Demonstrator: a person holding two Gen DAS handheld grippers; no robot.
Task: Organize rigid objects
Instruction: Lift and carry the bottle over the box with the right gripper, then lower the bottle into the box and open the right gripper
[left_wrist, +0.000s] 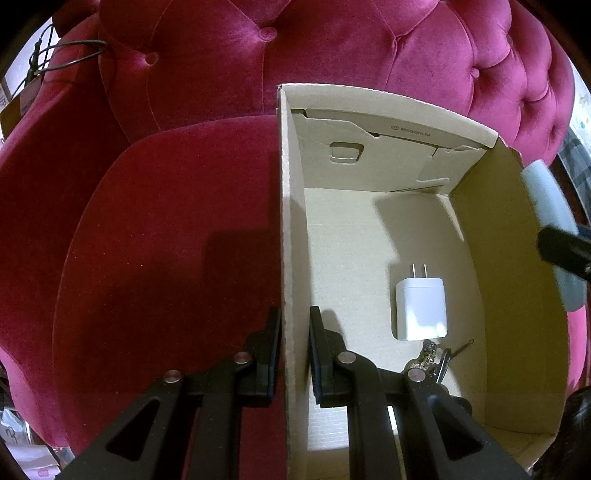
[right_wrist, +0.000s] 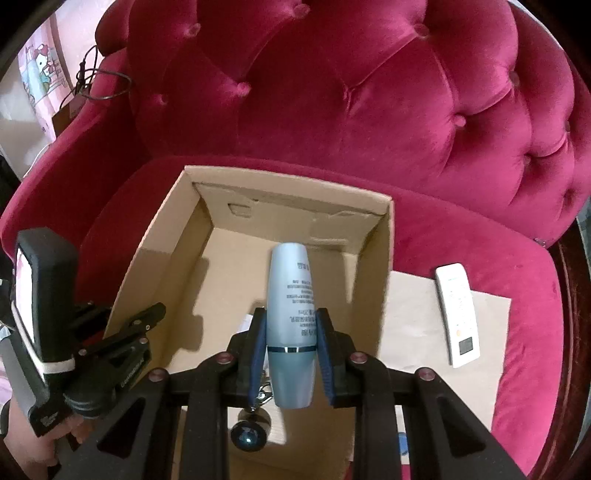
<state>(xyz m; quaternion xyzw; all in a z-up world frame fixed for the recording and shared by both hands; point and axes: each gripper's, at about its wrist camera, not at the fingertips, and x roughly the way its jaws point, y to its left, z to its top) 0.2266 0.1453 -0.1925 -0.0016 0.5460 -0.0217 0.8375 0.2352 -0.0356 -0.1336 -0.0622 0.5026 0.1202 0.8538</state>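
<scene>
An open cardboard box (left_wrist: 291, 221) sits on a red velvet chair; it also shows in the right wrist view (right_wrist: 373, 266). My left gripper (left_wrist: 294, 332) is shut on the box's left wall, one finger outside, one inside. Inside the box lie a white plug charger (left_wrist: 421, 310) and a key bunch (left_wrist: 432, 360). My right gripper (right_wrist: 291, 339) is shut on a pale blue bottle (right_wrist: 290, 295) and holds it above the box. The bottle also shows at the right edge of the left wrist view (left_wrist: 554, 221). The left gripper shows in the right wrist view (right_wrist: 125, 332).
A white remote control (right_wrist: 458, 314) lies on a brown paper sheet (right_wrist: 417, 332) on the seat, right of the box. A dark round ball (right_wrist: 249, 435) on the key bunch lies in the box below the bottle. The chair's tufted back (right_wrist: 369, 92) rises behind.
</scene>
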